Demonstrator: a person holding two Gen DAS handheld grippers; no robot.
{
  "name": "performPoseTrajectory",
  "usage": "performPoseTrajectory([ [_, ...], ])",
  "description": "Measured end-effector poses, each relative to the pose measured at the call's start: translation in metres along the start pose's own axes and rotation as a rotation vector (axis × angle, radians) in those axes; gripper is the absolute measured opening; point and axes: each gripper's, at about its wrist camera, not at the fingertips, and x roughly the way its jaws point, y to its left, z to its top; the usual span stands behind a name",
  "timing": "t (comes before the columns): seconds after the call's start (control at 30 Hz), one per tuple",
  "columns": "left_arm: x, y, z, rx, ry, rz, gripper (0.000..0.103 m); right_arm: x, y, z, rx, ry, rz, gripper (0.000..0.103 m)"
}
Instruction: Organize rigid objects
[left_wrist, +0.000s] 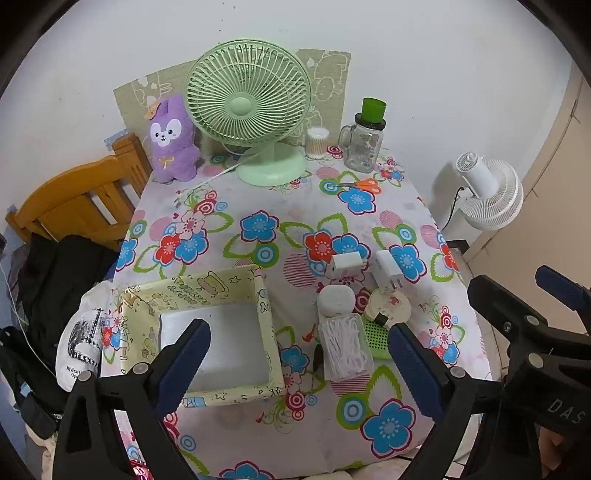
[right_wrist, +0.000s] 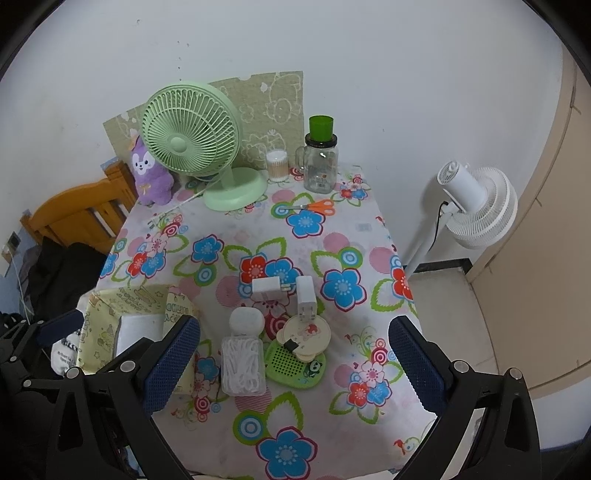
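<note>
A yellow patterned box (left_wrist: 210, 286) (right_wrist: 103, 321) with a bare white bottom stands at the table's near left. To its right lies a cluster: two white chargers (left_wrist: 345, 264) (right_wrist: 266, 286), a white round case (left_wrist: 336, 300) (right_wrist: 246, 319), a clear box of white picks (left_wrist: 345, 347) (right_wrist: 243, 363), a beige round compact (left_wrist: 391, 304) (right_wrist: 306, 332) and a green perforated pad (left_wrist: 376, 339) (right_wrist: 295, 367). My left gripper (left_wrist: 295, 350) hovers open over the box's right side. My right gripper (right_wrist: 295, 350) hangs open above the cluster. Neither holds anything.
At the back of the flowered table (left_wrist: 258, 236) stand a green desk fan (left_wrist: 247, 107), a purple plush (left_wrist: 171, 140), a swab jar (left_wrist: 317, 142) and a glass mug jar (left_wrist: 364, 142); orange scissors (left_wrist: 364, 184) lie nearby. Wooden chair (left_wrist: 74, 199) left, white floor fan (left_wrist: 491, 192) right.
</note>
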Motion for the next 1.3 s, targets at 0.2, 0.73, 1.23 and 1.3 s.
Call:
performPoseTrajectory([
  [0.2, 0.0023, -0.0003, 0.0021, 0.004, 0.000, -0.001, 0.098, 0.0005, 0.0000, 0.0008, 0.002, 0.002, -0.002, 0.103],
  [0.73, 0.0002, -0.0059, 0.0020, 0.014, -0.017, -0.001, 0.098, 0.0023, -0.0034, 0.0012, 0.007, 0.006, -0.010, 0.103],
  [1.23, -0.0018, 0.0014, 0.0001, 0.007, 0.001, 0.002, 0.098, 0.0042, 0.0034, 0.0010, 0.001, 0.023, -0.003, 0.103],
  [1.3, -0.0017, 0.0015, -0.0002, 0.011, 0.008, 0.007, 0.098, 0.0042, 0.0037, 0.0007, 0.000, 0.022, -0.004, 0.103],
])
